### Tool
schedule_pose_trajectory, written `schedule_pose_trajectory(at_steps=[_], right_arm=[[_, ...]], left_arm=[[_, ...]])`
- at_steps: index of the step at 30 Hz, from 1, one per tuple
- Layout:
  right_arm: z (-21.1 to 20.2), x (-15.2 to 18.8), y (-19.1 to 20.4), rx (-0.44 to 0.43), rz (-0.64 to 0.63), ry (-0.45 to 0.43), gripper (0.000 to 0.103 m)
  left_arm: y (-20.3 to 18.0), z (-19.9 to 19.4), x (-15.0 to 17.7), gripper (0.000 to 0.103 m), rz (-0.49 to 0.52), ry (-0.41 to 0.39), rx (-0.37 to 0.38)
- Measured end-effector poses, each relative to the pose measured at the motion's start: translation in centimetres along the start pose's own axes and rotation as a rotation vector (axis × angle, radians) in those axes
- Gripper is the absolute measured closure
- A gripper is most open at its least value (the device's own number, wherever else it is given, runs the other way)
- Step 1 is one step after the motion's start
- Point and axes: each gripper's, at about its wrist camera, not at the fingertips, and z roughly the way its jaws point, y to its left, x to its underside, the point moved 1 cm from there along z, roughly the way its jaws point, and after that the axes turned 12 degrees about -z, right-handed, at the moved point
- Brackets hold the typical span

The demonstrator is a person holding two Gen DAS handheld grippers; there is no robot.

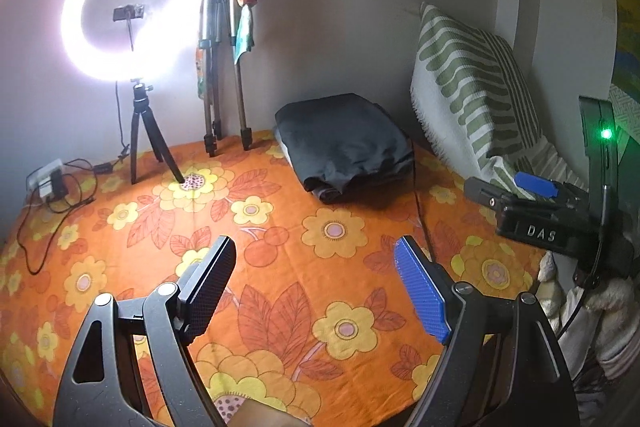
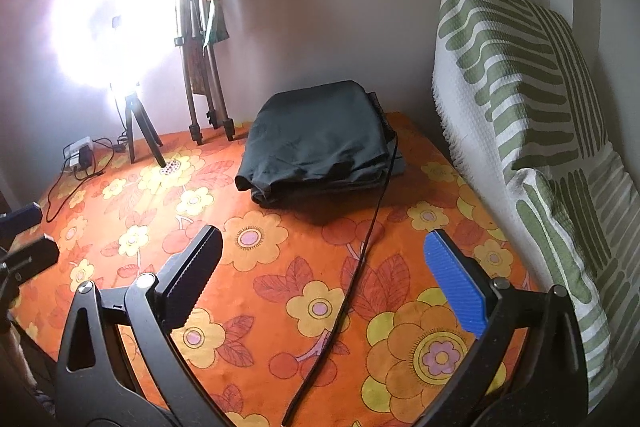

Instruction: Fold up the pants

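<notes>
The dark pants (image 1: pixel 344 143) lie folded in a thick stack on the orange flowered bedspread (image 1: pixel 280 227), close to the back wall. In the right wrist view the same stack (image 2: pixel 320 143) sits ahead of the fingers, well apart from them. My left gripper (image 1: pixel 314 243) hovers open above the bedspread, short of the pants, with nothing between its fingers. My right gripper (image 2: pixel 323 233) is also open and empty, its jaws spread wide. It shows in the left wrist view at the right edge (image 1: pixel 516 187), beside the pillow.
A thin black cable (image 2: pixel 360 247) runs from the pants across the bedspread toward me. A green-striped pillow (image 2: pixel 520 87) leans on the right wall. A lit ring light on a small tripod (image 1: pixel 140 131), a folded tripod (image 1: pixel 224 67) and a power adapter with cords (image 1: pixel 48 183) stand at the back left.
</notes>
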Motion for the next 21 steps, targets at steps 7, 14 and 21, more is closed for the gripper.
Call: schedule_pose_trajectory(at_steps=[7,14,21], right_arm=[[-0.18,-0.27,0.33,-0.001,0.009,-0.008,0.000],[-0.24,-0.32,0.52,-0.007,0.016,-0.006,0.000],[-0.18,-0.34,0.53,-0.012,0.021,-0.005,0.000]], left_arm=[[0.15,-0.20,0.08,0.021,-0.003,0.004,-0.006],[0.09,-0.45,0.06,0.021,0.002,-0.006,-0.005],[-0.05,-0.51,0.09,0.021,0.001,-0.007,-0.008]])
